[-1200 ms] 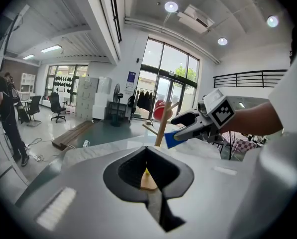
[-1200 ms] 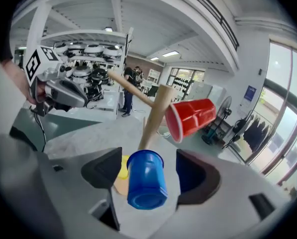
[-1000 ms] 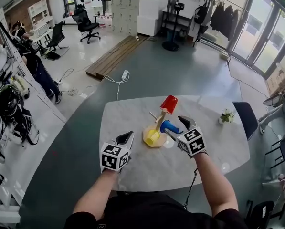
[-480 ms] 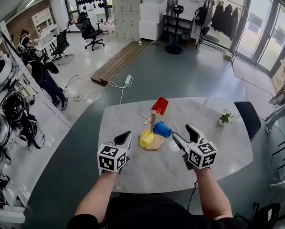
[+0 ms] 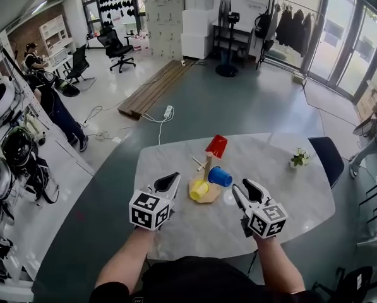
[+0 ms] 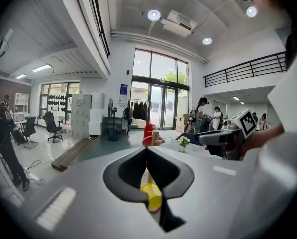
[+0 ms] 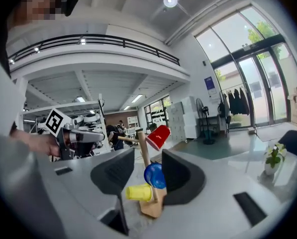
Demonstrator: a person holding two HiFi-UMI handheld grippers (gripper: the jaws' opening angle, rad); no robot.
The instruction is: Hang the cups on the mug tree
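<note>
Head view: three cups (image 5: pixel 220 176) hang on one mug tree (image 5: pixel 209 197).

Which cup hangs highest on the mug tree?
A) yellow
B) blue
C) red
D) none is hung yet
C: the red cup sits at the top of the mug tree, above the blue cup and the yellow cup.

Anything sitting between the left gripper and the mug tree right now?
Nothing visible: only bare table lies between the left gripper and the mug tree, which carries the red cup, blue cup and yellow cup.
</note>
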